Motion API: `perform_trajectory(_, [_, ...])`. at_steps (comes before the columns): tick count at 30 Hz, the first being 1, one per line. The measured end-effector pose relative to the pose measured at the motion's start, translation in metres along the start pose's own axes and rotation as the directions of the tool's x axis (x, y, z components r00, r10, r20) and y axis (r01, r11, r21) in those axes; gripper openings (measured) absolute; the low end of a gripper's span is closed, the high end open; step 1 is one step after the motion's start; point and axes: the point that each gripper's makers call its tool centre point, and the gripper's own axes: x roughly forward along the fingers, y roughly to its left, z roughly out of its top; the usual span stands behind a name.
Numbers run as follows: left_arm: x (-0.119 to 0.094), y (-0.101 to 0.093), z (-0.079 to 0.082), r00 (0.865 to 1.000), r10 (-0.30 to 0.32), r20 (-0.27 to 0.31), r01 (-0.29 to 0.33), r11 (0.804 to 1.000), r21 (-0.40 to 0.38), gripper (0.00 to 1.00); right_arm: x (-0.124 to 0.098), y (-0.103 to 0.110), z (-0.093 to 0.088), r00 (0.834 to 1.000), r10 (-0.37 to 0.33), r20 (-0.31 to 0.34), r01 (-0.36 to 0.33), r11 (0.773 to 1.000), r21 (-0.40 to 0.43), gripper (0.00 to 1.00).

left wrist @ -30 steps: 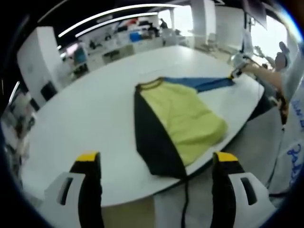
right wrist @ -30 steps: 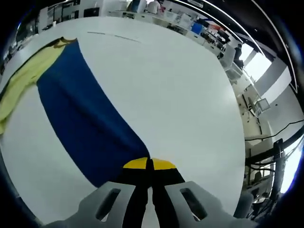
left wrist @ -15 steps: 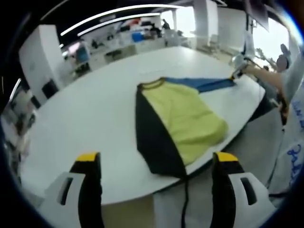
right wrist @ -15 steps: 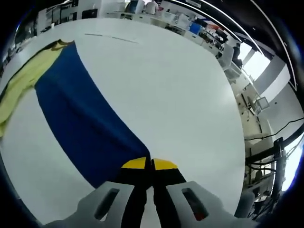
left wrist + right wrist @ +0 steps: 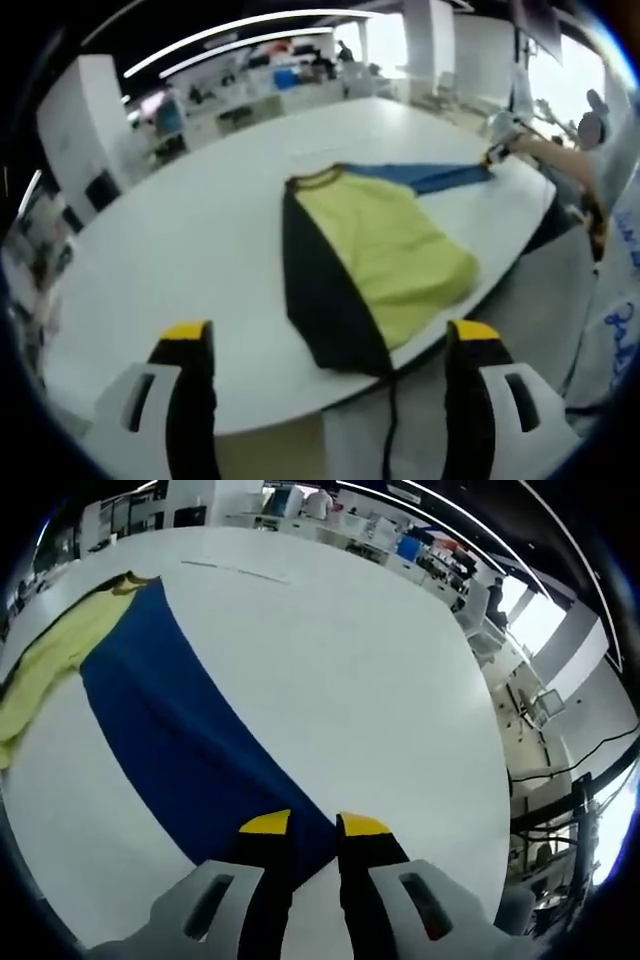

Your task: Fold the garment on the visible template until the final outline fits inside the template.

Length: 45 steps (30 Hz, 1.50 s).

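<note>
A garment (image 5: 390, 250) with a yellow body lies flat on the white table (image 5: 200, 250), near its front edge. Its black sleeve (image 5: 320, 290) points toward me and its blue sleeve (image 5: 430, 177) stretches to the right. My left gripper (image 5: 330, 335) hovers in front of the table edge, wide open and holding nothing. My right gripper (image 5: 315, 826) stands open at the end of the blue sleeve (image 5: 180, 740), with the cloth lying between its parted yellow tips. The yellow body (image 5: 50, 660) shows at the far left. The right gripper (image 5: 497, 152) also appears at the sleeve's tip.
The table's curved front edge runs just under the garment, with grey floor (image 5: 540, 290) below it. A person (image 5: 610, 180) stands at the right. A thin dark line (image 5: 235, 572) marks the table (image 5: 380, 680) far off. Office desks (image 5: 280, 85) fill the back.
My right gripper's jaws, shut on the blue sleeve's end before, have parted. The left gripper and the garment's body have stayed as they were.
</note>
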Motion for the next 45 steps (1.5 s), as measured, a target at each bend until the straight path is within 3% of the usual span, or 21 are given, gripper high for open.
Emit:
perform_trajectory(14, [0.0,0.003,0.005,0.999,-0.008,0.039,0.007,1.0,0.011,0.91,-0.022,0.025,0.031,0.993,0.026,0.116,-0.028,1.0,0.014,0.34])
perform_trajectory(24, [-0.002,0.005,0.006,0.998,-0.018,0.063,0.017,1.0,0.018,0.91,-0.038,0.067,0.057,0.977,0.09,0.195,-0.091,0.996,-0.005,0.48])
perform_trajectory(38, [-0.003,0.009,0.007,0.995,-0.039,0.093,0.036,0.999,0.038,0.9,-0.069,0.109,0.086,0.95,0.176,0.257,-0.168,0.984,-0.055,0.73])
perform_trajectory(40, [-0.003,0.009,0.007,0.994,-0.042,0.096,0.038,0.998,0.044,0.9,-0.079,0.124,0.092,0.943,0.194,0.272,-0.18,0.981,-0.077,0.76])
perform_trajectory(45, [-0.002,0.01,0.01,0.992,-0.06,0.112,0.054,0.997,0.056,0.9,-0.088,0.142,0.094,0.939,0.231,0.254,-0.204,0.971,-0.126,0.87])
